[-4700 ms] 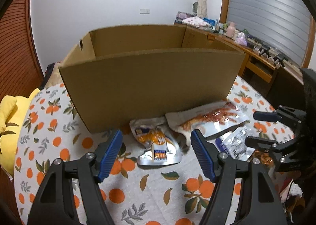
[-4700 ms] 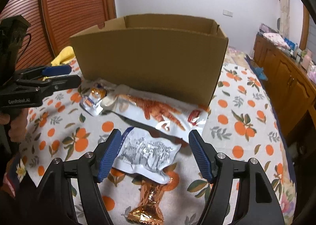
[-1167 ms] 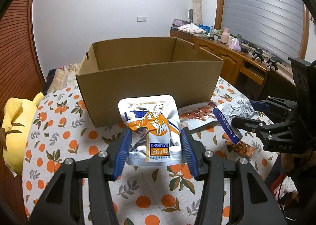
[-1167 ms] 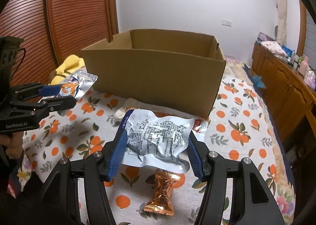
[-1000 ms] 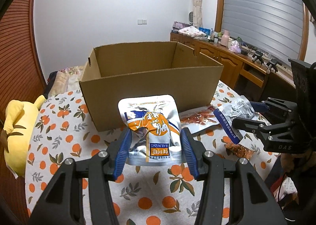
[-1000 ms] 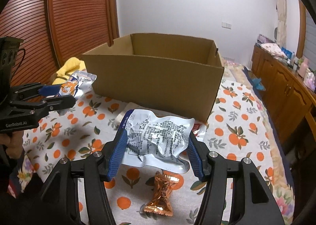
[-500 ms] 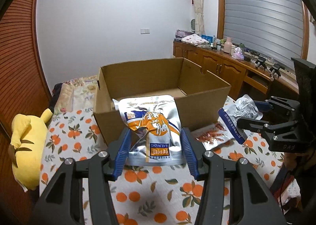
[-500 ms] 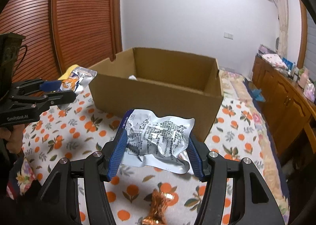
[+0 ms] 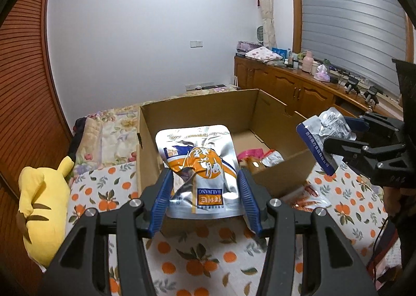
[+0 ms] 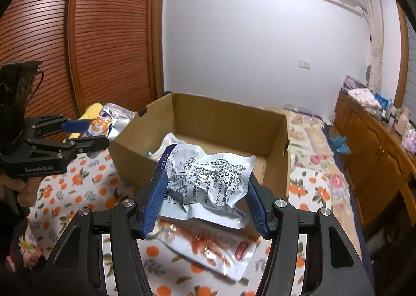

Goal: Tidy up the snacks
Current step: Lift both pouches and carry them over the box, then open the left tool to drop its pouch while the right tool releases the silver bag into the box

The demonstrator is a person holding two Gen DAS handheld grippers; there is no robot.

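Both packets are in the air and on their way to the cardboard box [image 9: 197,111] – this is the carry-and-drop step, with neither snack let go yet.

On the left, the left gripper [image 9: 205,194] is clamped on a silver-and-orange snack pouch [image 9: 201,168], its blue pads pressing the pouch's two lower edges. The pouch stands up between the fingers, held above the box's near wall, its top already reaching over the open interior. Past it, on the box floor, lie a few wrapped snacks [image 9: 260,159], pink and brown; I can't make out what they are.

On the right, the right gripper [image 10: 205,202] is closed on a crumpled silver packet with black print [image 10: 208,179], gripped by both sides. It hangs in front of the box's near wall, roughly level with the rim, not clearly over the opening. Below it, on the orange-patterned tablecloth [image 10: 78,192], a clear packet of red snack pieces [image 10: 208,244] waits – the picture is blurred there.

Next, I'd judge, each hand needs to push forward until its packet is fully past the near wall, then loosen its fingers and let it fall. The right has further to go. Both packets are light and crinkly, so they may cling to a pad for an instant.
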